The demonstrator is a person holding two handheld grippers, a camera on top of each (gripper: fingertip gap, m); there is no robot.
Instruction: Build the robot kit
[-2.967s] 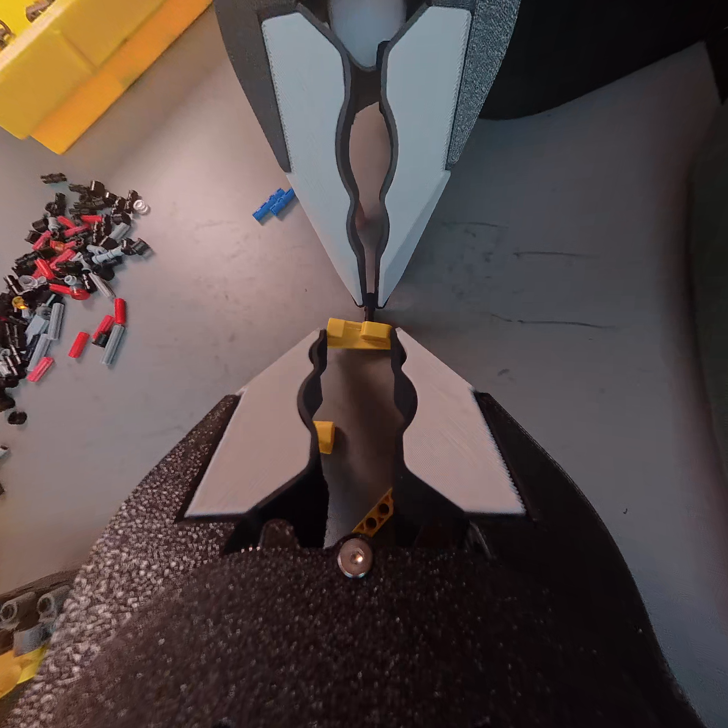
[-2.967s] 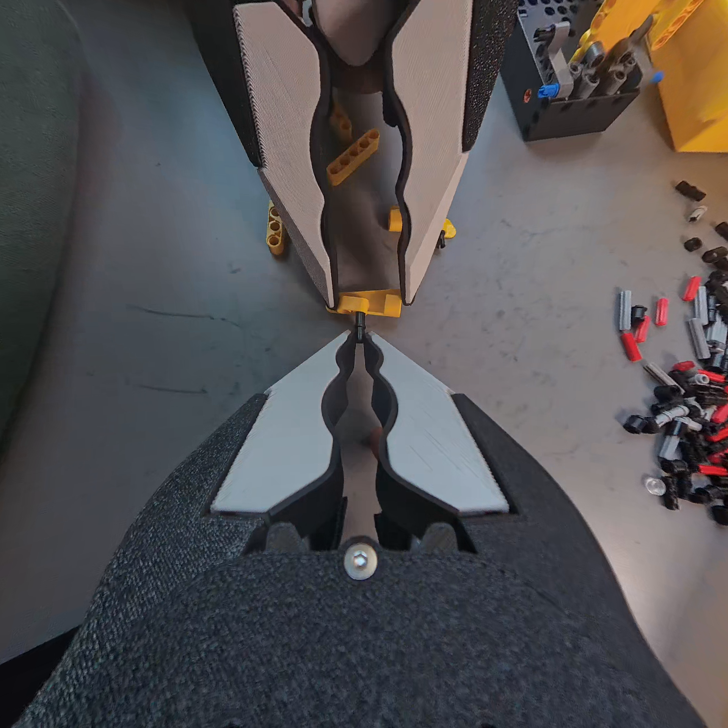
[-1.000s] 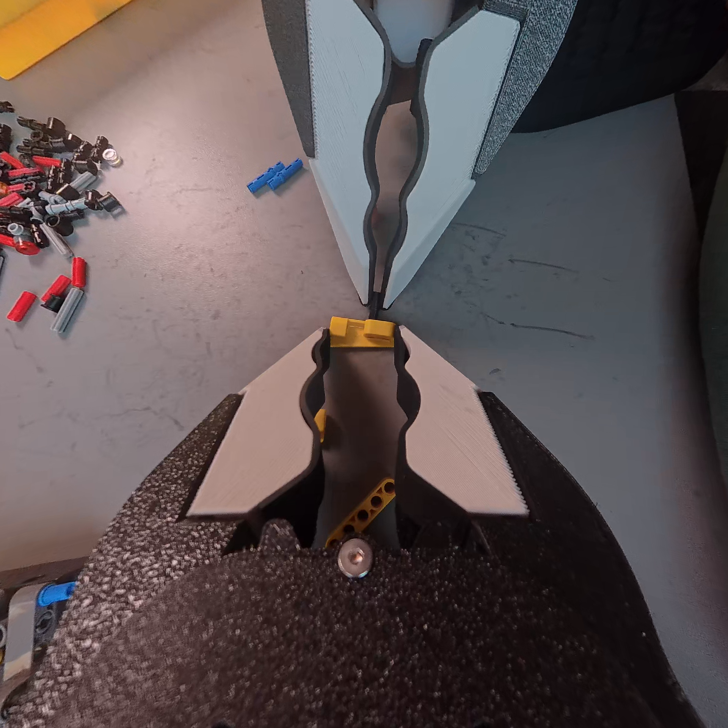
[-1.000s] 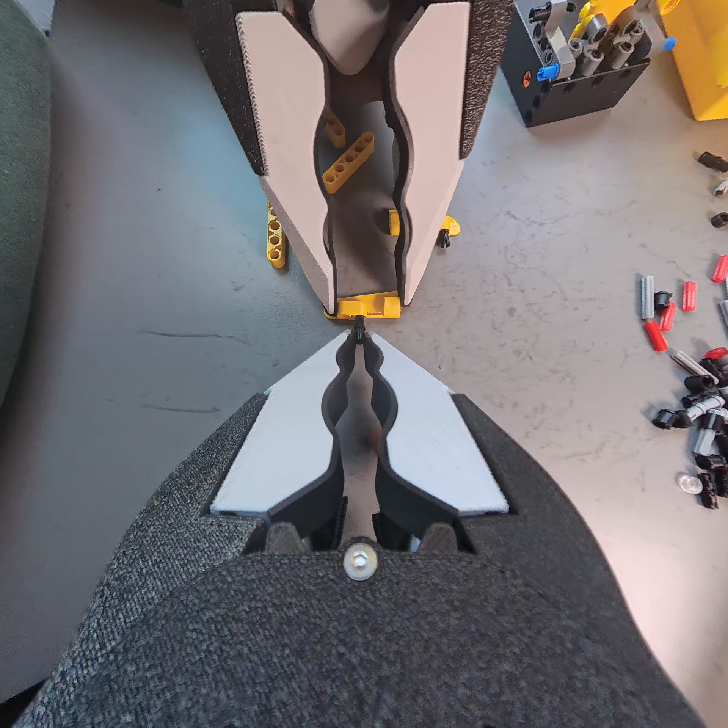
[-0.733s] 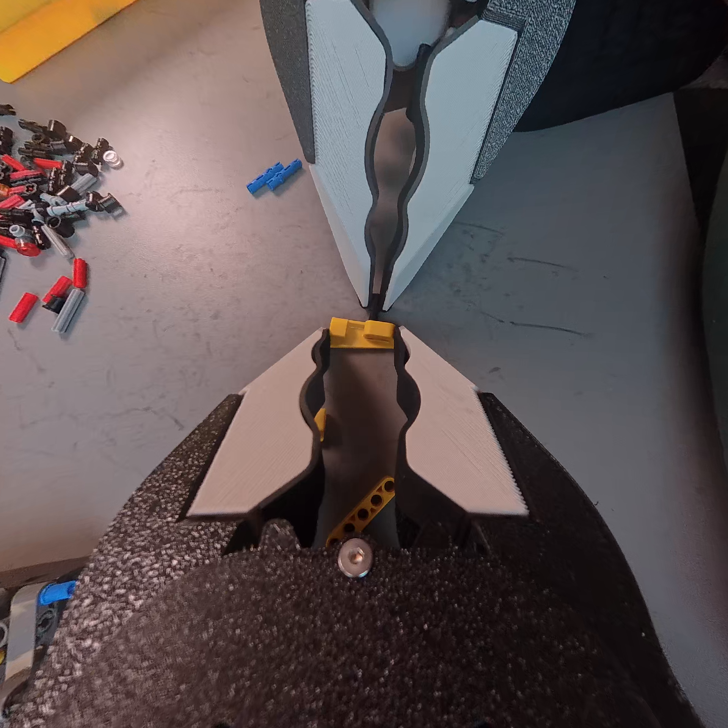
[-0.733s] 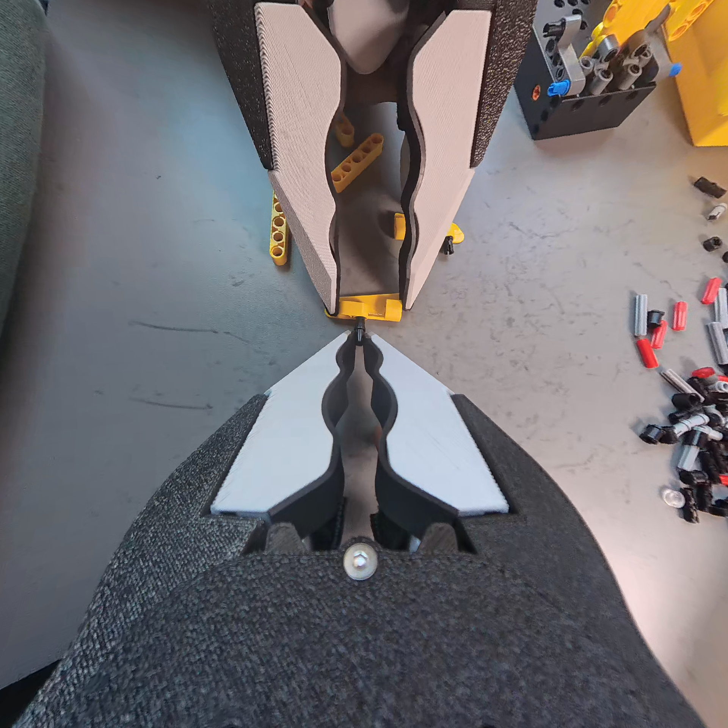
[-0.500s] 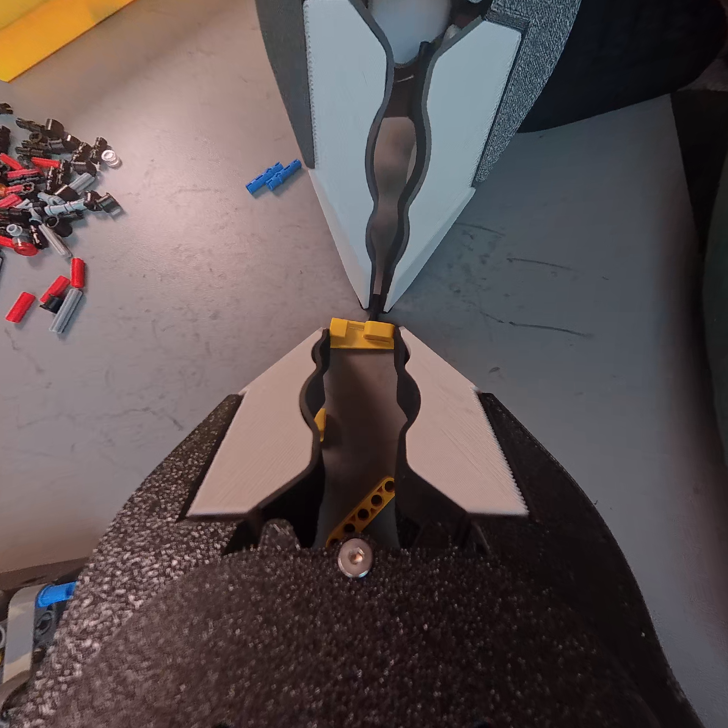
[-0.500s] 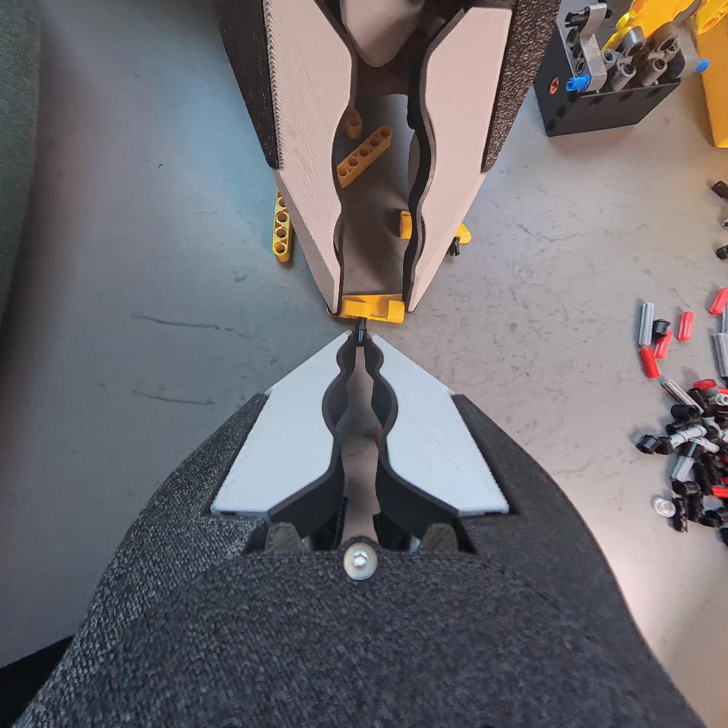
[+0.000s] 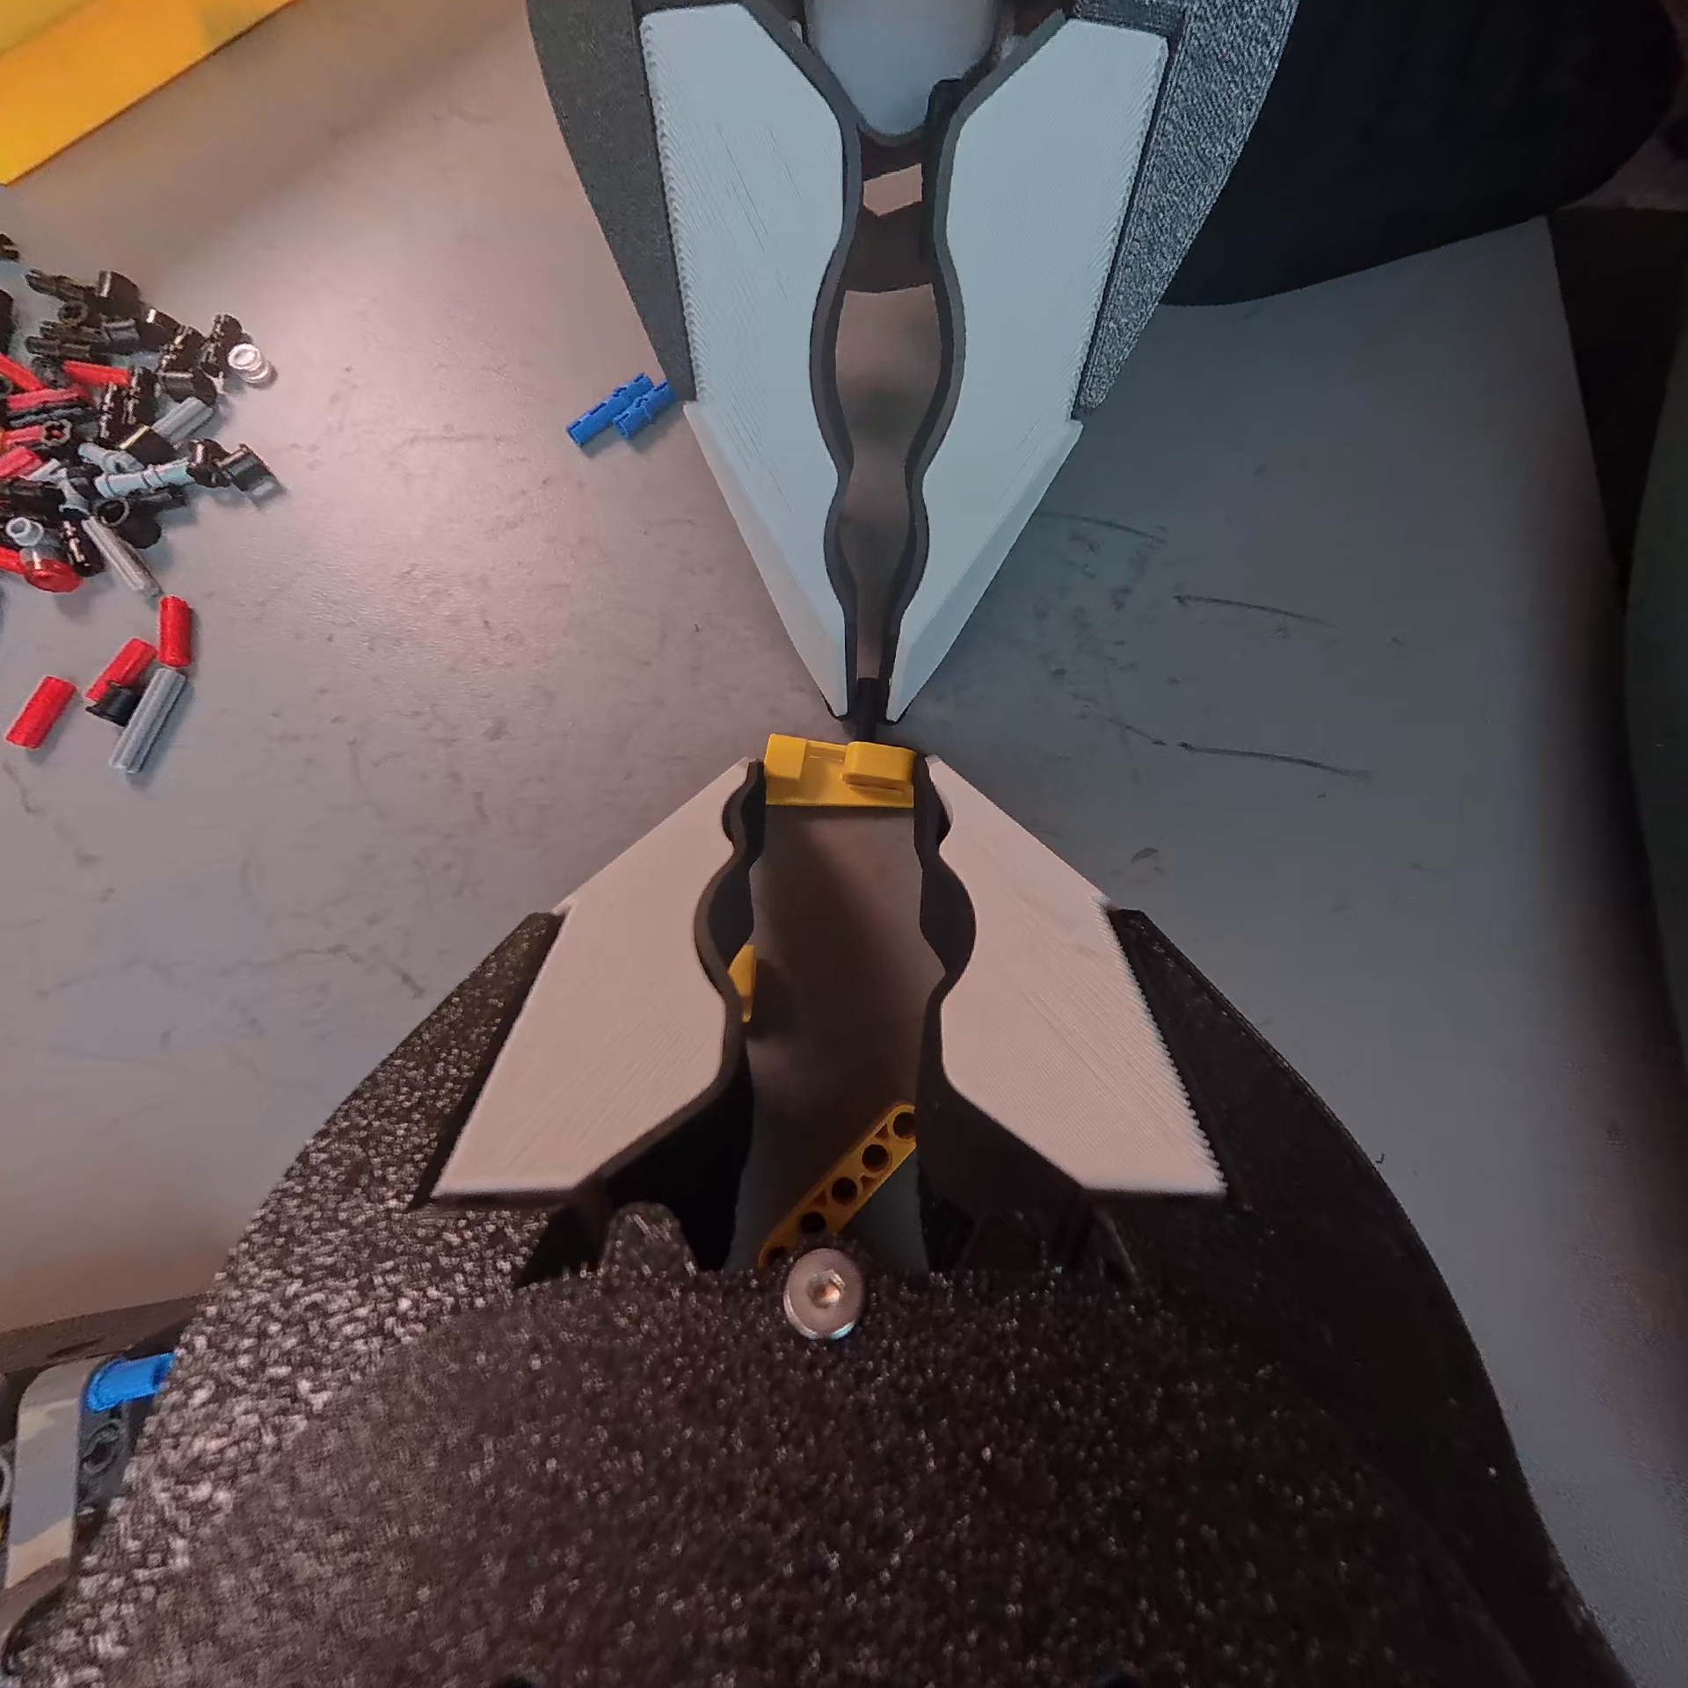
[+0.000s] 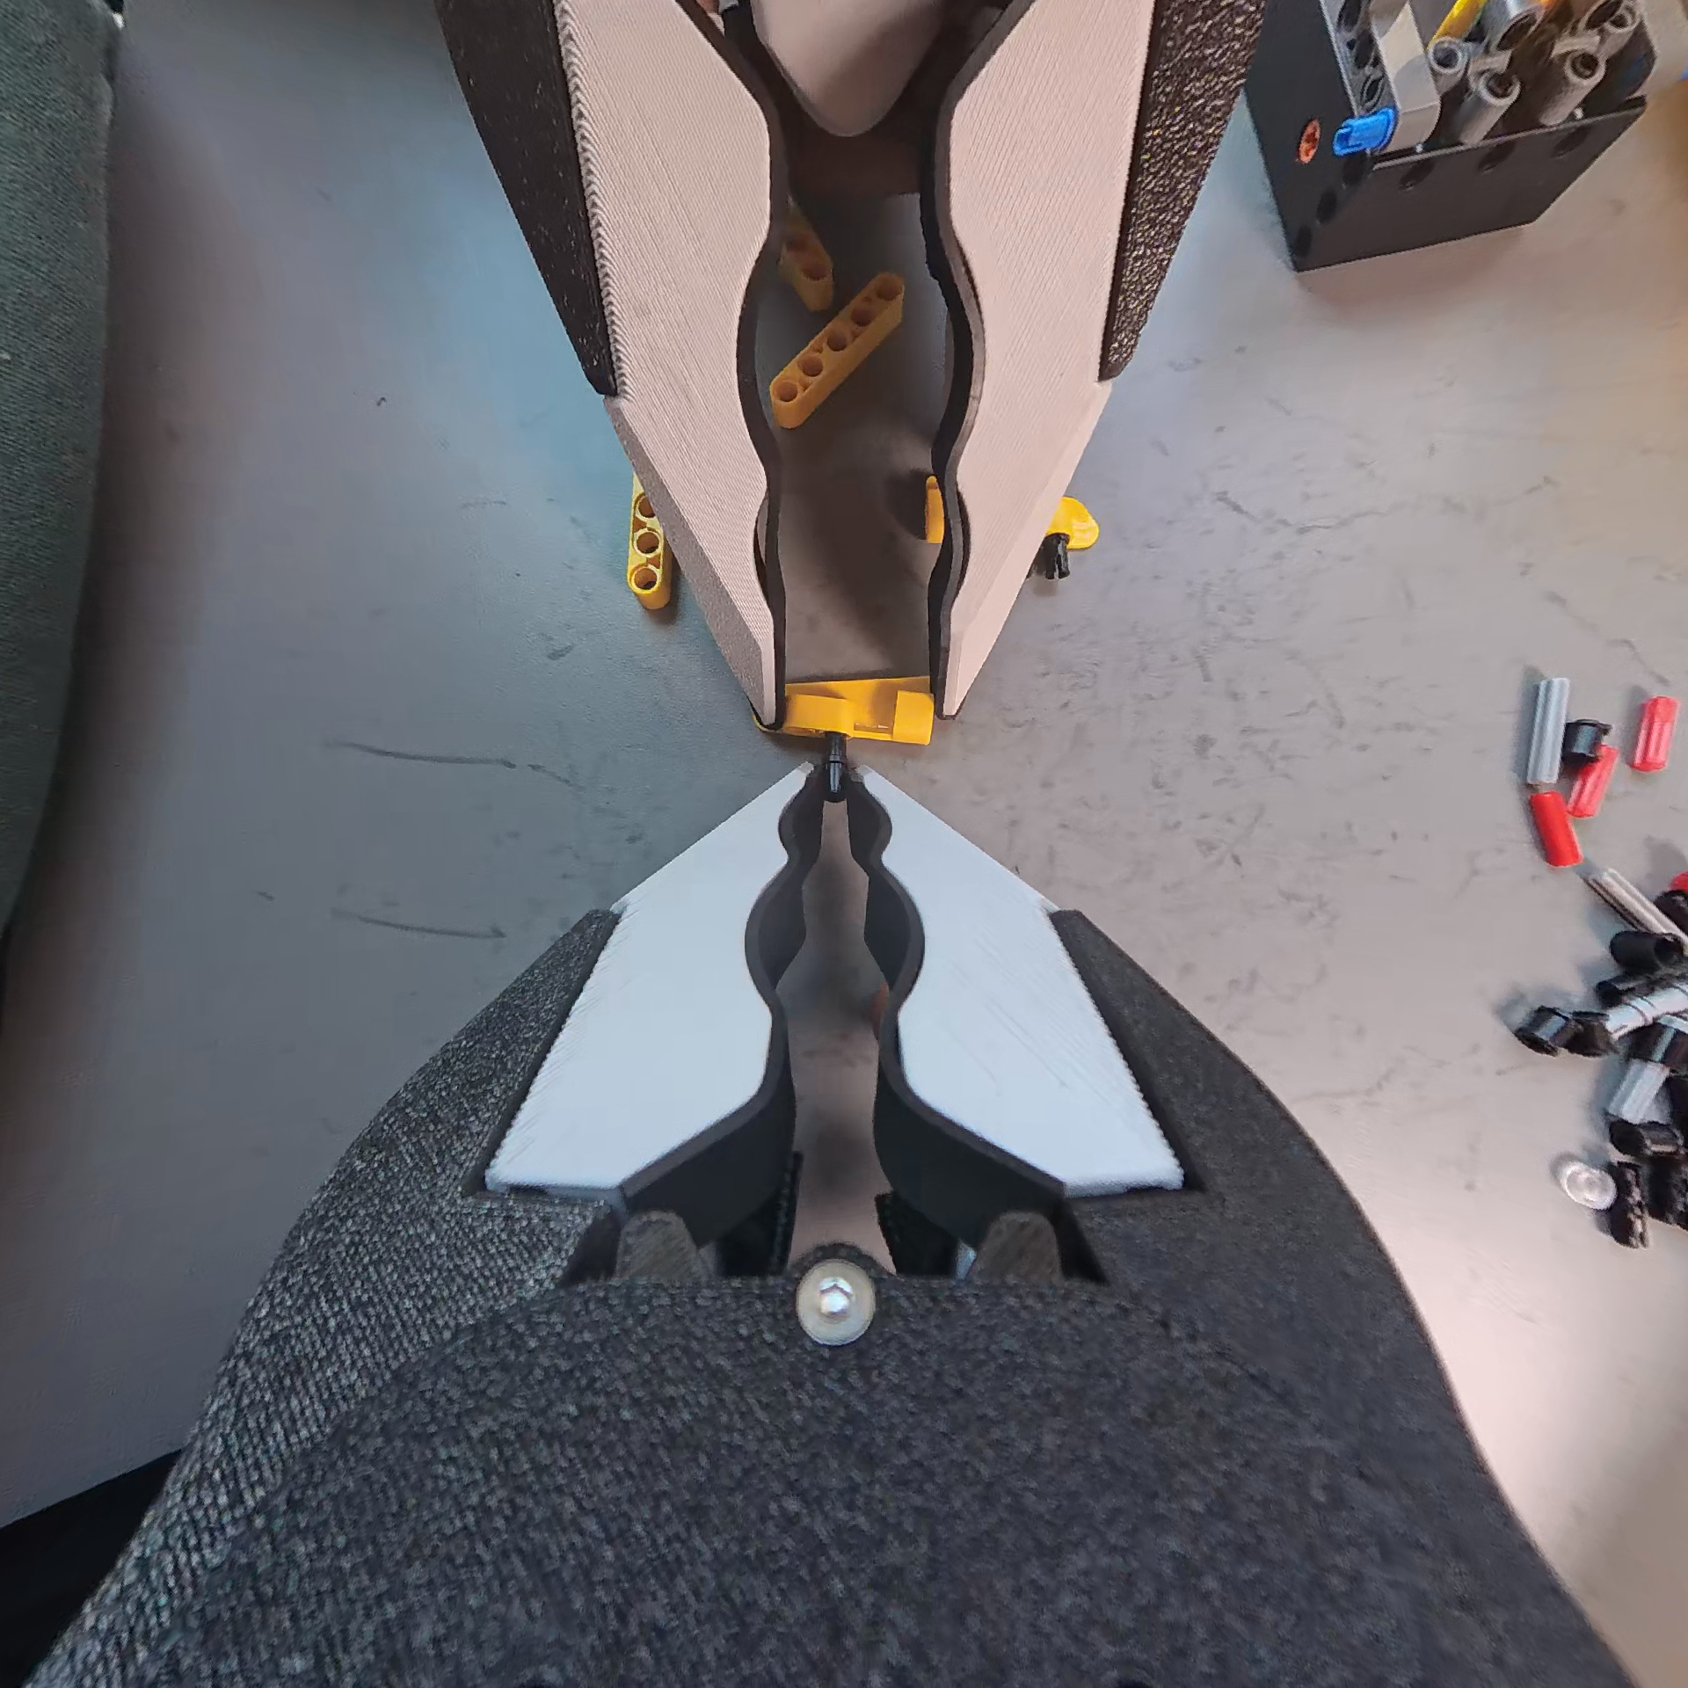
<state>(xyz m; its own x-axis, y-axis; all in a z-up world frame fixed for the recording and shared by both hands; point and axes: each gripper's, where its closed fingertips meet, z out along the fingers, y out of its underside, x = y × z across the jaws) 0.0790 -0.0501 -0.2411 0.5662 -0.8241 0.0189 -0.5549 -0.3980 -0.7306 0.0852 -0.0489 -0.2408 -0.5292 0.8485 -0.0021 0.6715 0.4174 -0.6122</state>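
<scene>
**A:** What does the left wrist view show?

**B:** The left gripper (image 9: 838,772) pinches a small yellow brick piece (image 9: 838,774) crosswise between its fingertips, above a grey table (image 9: 411,822). Facing it tip to tip, the right gripper (image 9: 868,708) is pressed together on a thin black pin (image 9: 866,711), whose end touches the yellow piece's far edge. A yellow beam with holes (image 9: 849,1178) lies on the table under the left gripper. To the left is a pile of red, black and grey pins (image 9: 100,457), with two blue pins (image 9: 621,422) lying just beside the right gripper's fingers.

**A:** And the right wrist view?

**B:** The same meeting from the other side. The right gripper (image 10: 833,776) nips the black pin (image 10: 833,763) at its very tips; the pin's end meets the yellow brick piece (image 10: 854,712) clamped by the left gripper (image 10: 857,708). Yellow beams (image 10: 836,352) lie beneath and beside the left gripper. A black box of parts (image 10: 1443,183) stands at upper right, and loose pins (image 10: 1608,913) lie at the right edge.
</scene>
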